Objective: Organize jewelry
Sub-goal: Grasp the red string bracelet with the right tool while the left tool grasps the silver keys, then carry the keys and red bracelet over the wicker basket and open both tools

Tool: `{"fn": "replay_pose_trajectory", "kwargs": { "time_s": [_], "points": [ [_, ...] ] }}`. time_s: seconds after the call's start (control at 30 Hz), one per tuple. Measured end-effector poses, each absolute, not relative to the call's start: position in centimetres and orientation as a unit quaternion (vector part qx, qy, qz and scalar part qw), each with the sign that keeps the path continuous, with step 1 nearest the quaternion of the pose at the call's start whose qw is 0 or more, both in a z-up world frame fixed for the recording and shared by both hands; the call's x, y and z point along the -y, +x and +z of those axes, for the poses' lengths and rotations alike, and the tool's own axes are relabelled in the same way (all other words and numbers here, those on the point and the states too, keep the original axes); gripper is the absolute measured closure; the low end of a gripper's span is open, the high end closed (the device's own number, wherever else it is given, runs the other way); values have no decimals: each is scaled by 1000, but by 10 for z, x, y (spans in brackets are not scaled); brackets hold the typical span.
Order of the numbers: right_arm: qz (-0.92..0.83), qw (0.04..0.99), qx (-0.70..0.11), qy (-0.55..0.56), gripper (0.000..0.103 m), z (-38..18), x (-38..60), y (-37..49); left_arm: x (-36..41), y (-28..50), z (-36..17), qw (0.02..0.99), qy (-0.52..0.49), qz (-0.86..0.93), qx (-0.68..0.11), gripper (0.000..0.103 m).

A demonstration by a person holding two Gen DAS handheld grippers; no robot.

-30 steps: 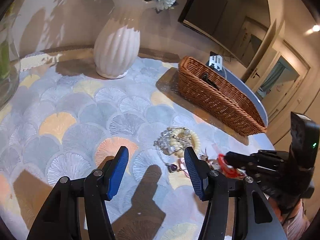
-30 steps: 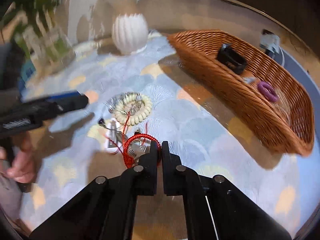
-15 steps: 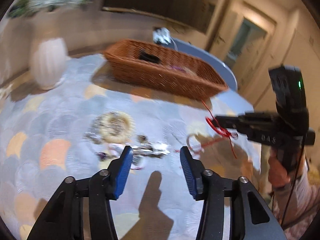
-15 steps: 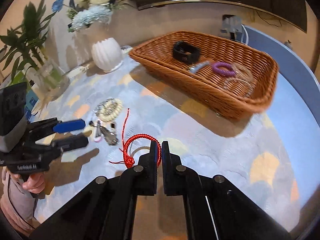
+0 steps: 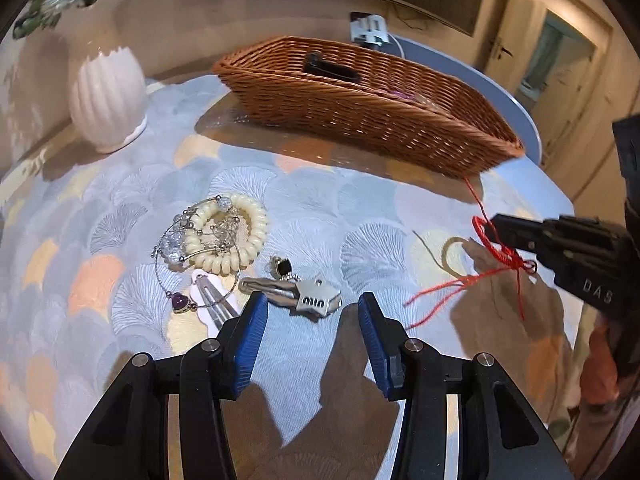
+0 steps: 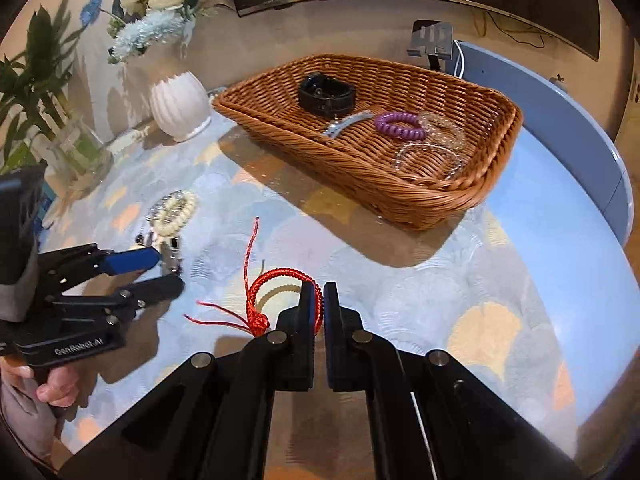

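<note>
My right gripper point(image 6: 319, 290) is shut on a red braided cord bracelet point(image 6: 280, 278) and holds it above the table, left of the wicker basket point(image 6: 400, 184); it also shows in the left wrist view point(image 5: 500, 250). The basket holds a black band point(image 6: 327, 93), a purple coil tie point(image 6: 400, 125), a clip and clear bracelets. My left gripper point(image 5: 312, 312) is open and empty, just short of a silver hair clip point(image 5: 298, 294). A cream coil tie point(image 5: 228, 232), a beaded bracelet and a purple-heart pendant point(image 5: 180, 302) lie in a pile to its left.
A white ribbed vase point(image 5: 106, 96) with flowers stands at the back left. A glass vase with green leaves point(image 6: 68, 148) stands at the far left. A phone stand point(image 6: 432, 40) sits behind the basket. The round table's edge point(image 6: 616, 184) curves on the right.
My right gripper has lifted the red bracelet off the pile and carried it right, towards the basket. My left gripper has swung right and come closer to the jewelry pile.
</note>
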State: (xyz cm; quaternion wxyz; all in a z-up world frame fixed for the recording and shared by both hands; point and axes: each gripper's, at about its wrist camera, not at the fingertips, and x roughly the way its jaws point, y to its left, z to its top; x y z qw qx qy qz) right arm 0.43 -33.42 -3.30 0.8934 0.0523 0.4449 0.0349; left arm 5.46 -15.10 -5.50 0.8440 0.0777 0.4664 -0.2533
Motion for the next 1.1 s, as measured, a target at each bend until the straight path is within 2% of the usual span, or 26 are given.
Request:
{"fn": "replay_pose_trajectory", "kwargs": {
  "time_s": [0.23, 0.27, 0.3, 0.4, 0.73, 1.1],
  "points": [
    [44, 889, -452, 55, 98, -40, 338, 8, 169, 63, -57, 854, 85, -231, -458, 56],
    [45, 889, -452, 54, 98, -40, 338, 8, 170, 61, -57, 855, 92, -231, -455, 62],
    [47, 889, -452, 54, 98, -41, 337, 7, 171, 59, -57, 855, 96, -234, -453, 73],
    [49, 889, -452, 55, 98, -42, 336, 6, 170, 52, -56, 852, 99, -243, -452, 81],
    [74, 896, -434, 57, 98, -18, 327, -11, 147, 27, -35, 853, 70, -285, -432, 81],
    [61, 926, -370, 47, 98, 48, 337, -18, 168, 41, 48, 874, 67, -328, -352, 81]
  ]
}}
